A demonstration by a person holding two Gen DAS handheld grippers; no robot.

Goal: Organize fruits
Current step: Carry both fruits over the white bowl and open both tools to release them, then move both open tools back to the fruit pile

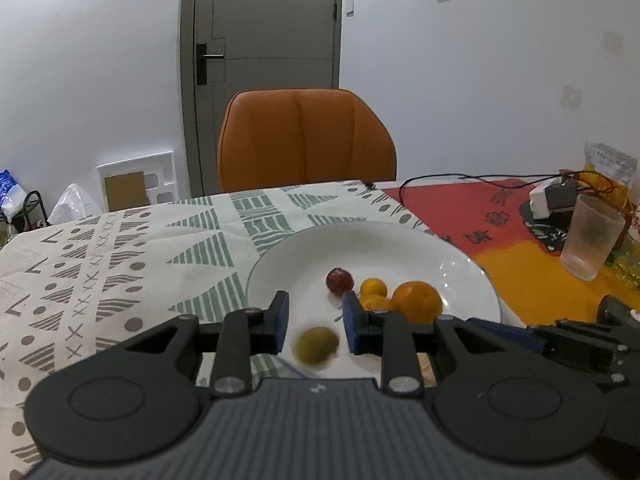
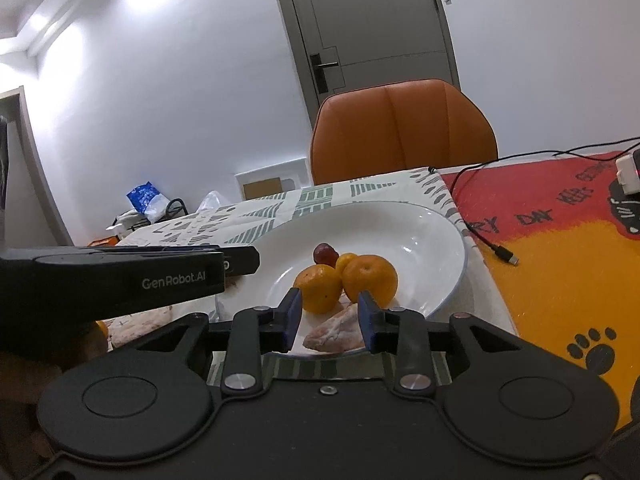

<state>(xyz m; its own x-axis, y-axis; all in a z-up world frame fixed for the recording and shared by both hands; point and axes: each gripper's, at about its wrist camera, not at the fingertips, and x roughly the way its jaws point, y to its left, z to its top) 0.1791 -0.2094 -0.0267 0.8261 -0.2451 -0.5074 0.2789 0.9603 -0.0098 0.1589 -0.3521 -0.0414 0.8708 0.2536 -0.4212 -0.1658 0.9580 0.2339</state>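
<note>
Both grippers hang over the near rim of the white plate (image 1: 280,256). The left gripper (image 1: 315,322) has its jaws apart around a blurred green fruit (image 1: 316,345), not pressing it. The right gripper (image 2: 330,316) likewise stands open around a pale wedge (image 2: 336,330), beside oranges (image 2: 370,278) and a red fruit (image 2: 324,253).

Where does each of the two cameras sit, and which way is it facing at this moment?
Left wrist: rides the left gripper, looking forward and slightly down at the white plate; a green fruit lies between its open fingers; the right gripper enters lower right.
Right wrist: rides the right gripper, facing the plate, oranges ahead; the left gripper's body crosses from the left.
Shared: plate, oranges, red fruit, orange chair, door.
</note>
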